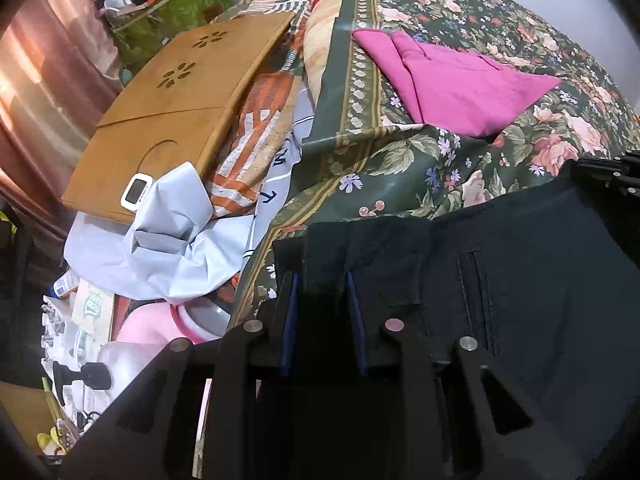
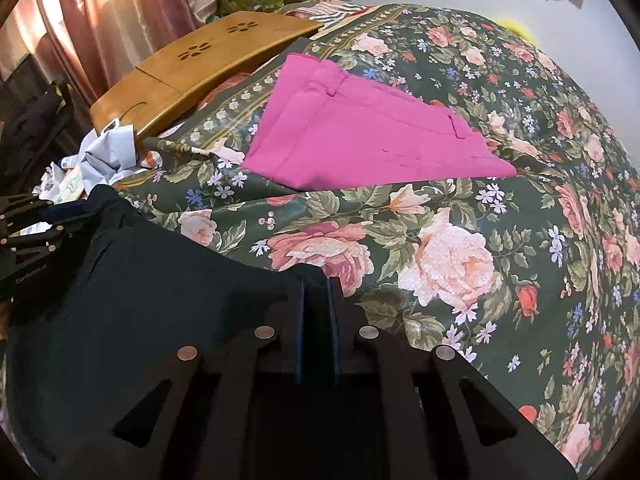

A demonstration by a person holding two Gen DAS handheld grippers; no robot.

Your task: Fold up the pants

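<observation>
The dark pants [image 1: 520, 280] lie on a bed with a flowery green cover [image 2: 460, 240], at the near end by both grippers. The left gripper [image 1: 322, 280] has its jaws nearly together, and they pinch a thick fold at the pants' top left edge. The right gripper [image 2: 316, 284] has its jaws almost fully together, and they nip the pants' edge at the other end. So the cloth between them runs from side to side, with its top edge toward the middle of the bed (a slit pocket [image 1: 474, 292] with stitching shows near the left grip). I cannot tell where the legs of the pants go, as they are out of sight.

Past the dark pants there is a wide stretch of bare cover. Farther back lie folded pink pants [image 2: 360, 132], well apart from the dark pair. Along the bed's left edge things are crowded: a wooden lap tray [image 1: 172, 112], a crumpled pale blue cloth [image 1: 168, 240] and a small white gadget [image 1: 136, 192]. A pink curtain [image 2: 100, 12] hangs behind them.
</observation>
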